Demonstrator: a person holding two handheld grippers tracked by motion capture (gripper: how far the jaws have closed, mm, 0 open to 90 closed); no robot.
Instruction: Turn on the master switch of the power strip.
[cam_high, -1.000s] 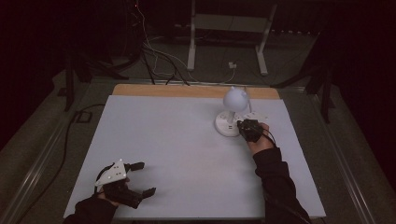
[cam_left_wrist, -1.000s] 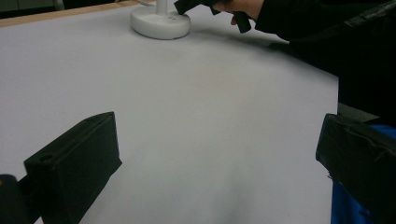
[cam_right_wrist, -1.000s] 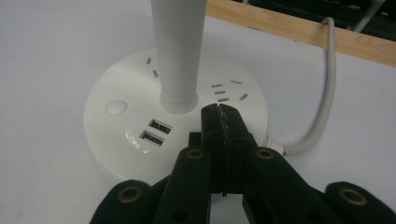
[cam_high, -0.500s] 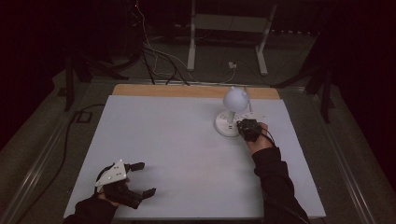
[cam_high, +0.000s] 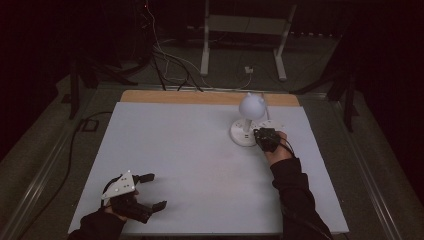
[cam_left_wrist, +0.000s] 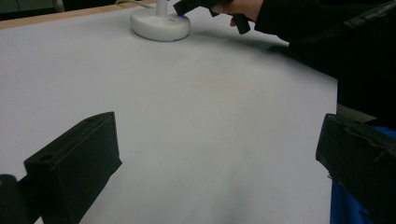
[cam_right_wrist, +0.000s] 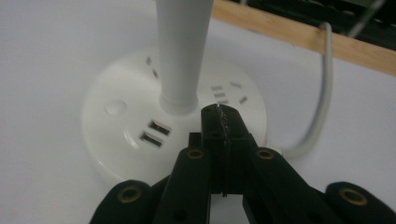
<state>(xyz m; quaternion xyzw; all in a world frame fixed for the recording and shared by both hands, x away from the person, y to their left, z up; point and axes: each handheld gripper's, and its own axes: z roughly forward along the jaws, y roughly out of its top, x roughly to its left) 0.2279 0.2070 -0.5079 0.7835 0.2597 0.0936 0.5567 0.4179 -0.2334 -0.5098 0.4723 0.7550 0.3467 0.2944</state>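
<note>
While the left tongs (cam_high: 150, 191) rest wide at seven o'clock, the right tongs (cam_right_wrist: 219, 116), closed empty, touch the lamp base (cam_right_wrist: 135, 154).

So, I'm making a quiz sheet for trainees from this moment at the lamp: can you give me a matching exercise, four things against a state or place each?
Things:
1. left gripper
2. right gripper
3. lamp base
4. wooden strip

States or places:
A. jaws shut, tips over the base beside the stem
B. white, round, with two USB ports and a round button
C. jaws open, nothing between them, near the front left corner
D. along the far edge of the table

Pairs: 1-C, 2-A, 3-B, 4-D
</note>
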